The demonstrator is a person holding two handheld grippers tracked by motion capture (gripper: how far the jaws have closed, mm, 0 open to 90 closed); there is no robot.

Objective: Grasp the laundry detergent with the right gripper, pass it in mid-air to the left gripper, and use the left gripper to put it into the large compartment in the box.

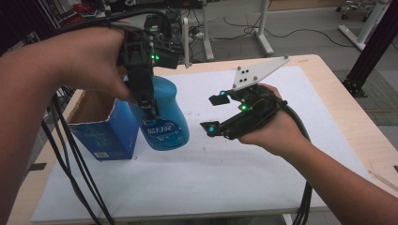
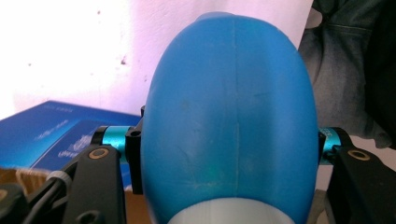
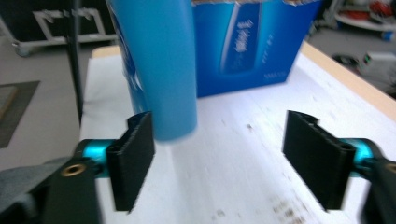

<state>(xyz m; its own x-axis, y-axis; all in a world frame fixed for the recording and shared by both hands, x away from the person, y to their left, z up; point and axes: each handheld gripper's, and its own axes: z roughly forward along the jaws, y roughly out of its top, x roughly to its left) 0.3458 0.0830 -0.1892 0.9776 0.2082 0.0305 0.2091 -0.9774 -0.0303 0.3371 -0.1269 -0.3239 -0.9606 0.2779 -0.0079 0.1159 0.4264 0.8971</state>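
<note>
A blue plastic bottle [image 1: 164,119] with a printed label hangs upright beside an open-topped blue carton [image 1: 105,133]. My left gripper [image 1: 148,108] comes down from above and is shut on the bottle's upper part. In the left gripper view the bottle [image 2: 229,107] sits between the two jaws, and the carton [image 2: 56,135] lies behind it. My right gripper [image 1: 214,114] stands open just right of the bottle, holding nothing. In the right gripper view the bottle [image 3: 159,65] is ahead of the left jaw, its base seemingly just off the mat, with the carton [image 3: 252,46] behind.
A white mat [image 1: 234,187] covers most of the wooden table [image 1: 342,108]. Black cables [image 1: 70,159] trail down past the carton at the left. Table legs and equipment stand on the floor beyond the far edge.
</note>
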